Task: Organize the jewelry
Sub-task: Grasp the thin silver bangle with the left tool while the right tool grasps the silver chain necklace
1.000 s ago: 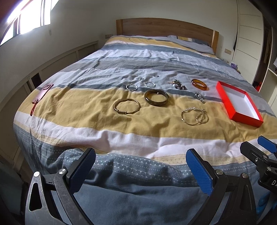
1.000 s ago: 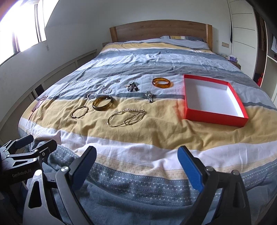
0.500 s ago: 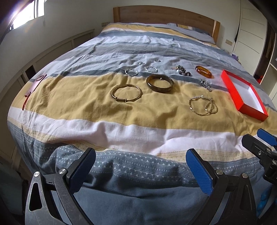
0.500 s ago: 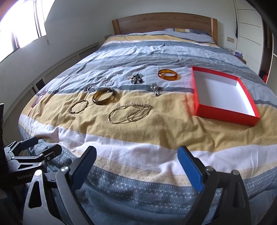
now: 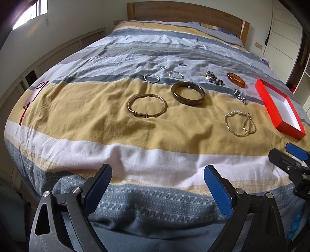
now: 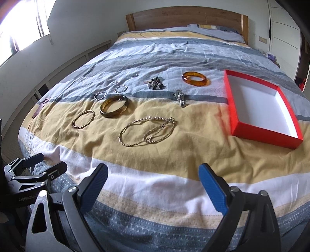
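Note:
Jewelry lies spread on the striped bedspread. A thin gold bangle (image 5: 146,105) (image 6: 83,119), a thick brown bangle (image 5: 188,93) (image 6: 114,106), a gold chain necklace (image 5: 240,124) (image 6: 148,130), an amber bangle (image 5: 236,79) (image 6: 196,78), a bead cluster (image 5: 213,77) (image 6: 156,83), a silver watch (image 5: 239,96) (image 6: 180,97) and small silver rings (image 5: 151,78) (image 6: 100,95). An empty red box (image 5: 270,103) (image 6: 235,108) sits at the right. My left gripper (image 5: 158,186) and right gripper (image 6: 153,184) are both open and empty, over the bed's near edge.
A dark red tag with a cord (image 5: 34,95) lies at the bed's left edge. The wooden headboard (image 6: 186,17) and pillows are at the far end. White wardrobes (image 5: 284,34) stand to the right, a low wall ledge to the left.
Both grippers have moved forward toward the bed, so the jewelry and the box look nearer. Both stay open. Nothing on the bed has moved.

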The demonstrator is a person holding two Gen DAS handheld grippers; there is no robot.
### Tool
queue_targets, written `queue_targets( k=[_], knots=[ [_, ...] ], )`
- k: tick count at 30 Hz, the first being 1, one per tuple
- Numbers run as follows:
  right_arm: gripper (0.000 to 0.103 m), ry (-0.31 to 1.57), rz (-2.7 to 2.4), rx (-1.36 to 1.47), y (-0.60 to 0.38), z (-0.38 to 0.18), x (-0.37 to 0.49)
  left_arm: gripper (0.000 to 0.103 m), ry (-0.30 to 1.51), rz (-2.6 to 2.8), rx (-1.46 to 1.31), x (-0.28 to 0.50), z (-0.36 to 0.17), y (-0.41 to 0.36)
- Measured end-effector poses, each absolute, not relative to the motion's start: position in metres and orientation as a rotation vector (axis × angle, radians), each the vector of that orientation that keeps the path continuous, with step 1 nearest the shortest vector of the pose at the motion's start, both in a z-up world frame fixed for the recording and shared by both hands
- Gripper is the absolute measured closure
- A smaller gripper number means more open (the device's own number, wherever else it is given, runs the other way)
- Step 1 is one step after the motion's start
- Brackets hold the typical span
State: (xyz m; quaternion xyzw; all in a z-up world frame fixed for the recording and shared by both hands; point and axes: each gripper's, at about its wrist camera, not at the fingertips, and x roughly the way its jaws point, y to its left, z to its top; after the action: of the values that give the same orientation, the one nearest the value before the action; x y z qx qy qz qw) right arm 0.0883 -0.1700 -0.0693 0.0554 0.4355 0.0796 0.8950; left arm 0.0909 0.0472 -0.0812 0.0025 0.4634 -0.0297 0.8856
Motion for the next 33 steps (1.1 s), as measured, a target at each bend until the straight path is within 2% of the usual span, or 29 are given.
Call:
queue_targets(
  k=[10, 14, 18, 22, 30, 33],
  knots=[
    [0.008, 0.976, 0.192, 0.134, -0.158, -0.089, 0.124, 0.018, 0.955, -0.136, -0.009, 0.14, -0.078, 0.058],
    [0.008, 1.003, 0.194, 0.147, -0.155, -0.101, 0.141, 0.029, 0.97, -0.172, -0.006, 0.169, -0.082, 0.059],
    [0.008, 1.016, 0.196, 0.142, -0.153, -0.108, 0.151, 0.032, 0.98, -0.195, 0.027, 0.197, -0.089, 0.054],
    [0.008, 1.017, 0.198, 0.128, -0.15, -0.112, 0.16, 0.045, 1.039, -0.226, 0.083, 0.218, -0.107, 0.045],
    [0.01, 0.989, 0.189, 0.102, -0.146, -0.119, 0.188, 0.047, 1.077, -0.261, 0.083, 0.226, -0.126, 0.047],
    [0.012, 0.984, 0.19, 0.094, -0.145, -0.119, 0.195, 0.054, 1.076, -0.265, 0.091, 0.225, -0.125, 0.043]
  ],
)
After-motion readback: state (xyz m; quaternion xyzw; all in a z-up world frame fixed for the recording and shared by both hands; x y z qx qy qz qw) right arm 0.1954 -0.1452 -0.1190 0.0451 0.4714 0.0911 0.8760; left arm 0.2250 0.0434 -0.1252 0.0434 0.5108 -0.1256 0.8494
